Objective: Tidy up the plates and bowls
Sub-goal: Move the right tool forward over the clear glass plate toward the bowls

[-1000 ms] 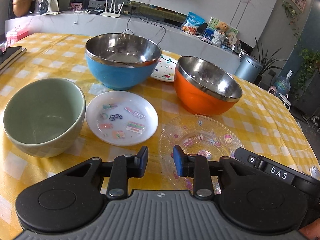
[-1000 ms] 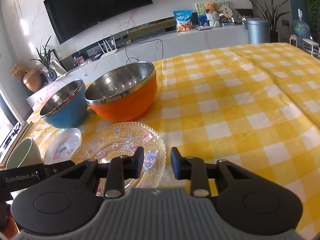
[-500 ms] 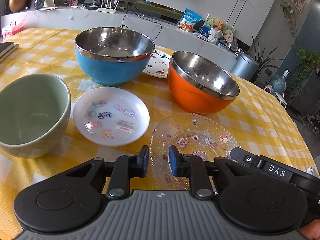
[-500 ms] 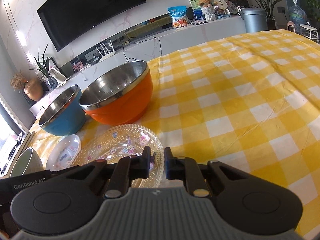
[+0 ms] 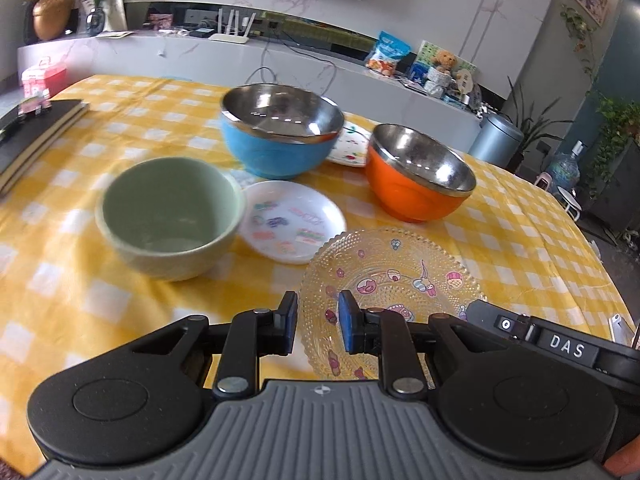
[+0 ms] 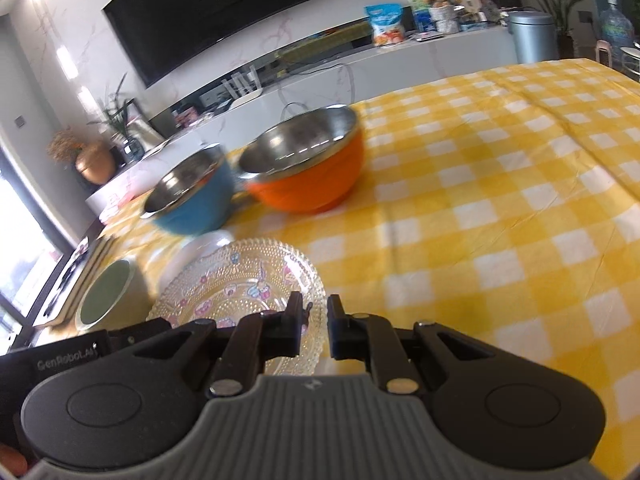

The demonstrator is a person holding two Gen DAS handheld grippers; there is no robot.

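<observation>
A clear glass plate with cartoon stickers is held off the yellow checked tablecloth. My left gripper is shut on its near left rim. My right gripper is shut on its right rim. Beyond it lie a small white plate, a green ceramic bowl, a blue steel-lined bowl and an orange steel-lined bowl. Another patterned white plate lies behind the blue bowl.
Dark notebooks lie at the table's far left edge. A pink box stands beyond them. A white counter with a router and snack bags runs behind the table. The right half of the tablecloth shows only checks.
Both grippers closed onto the glass plate's rim and lifted it. The views rose and swung, so the bowls now sit farther away and blurred.
</observation>
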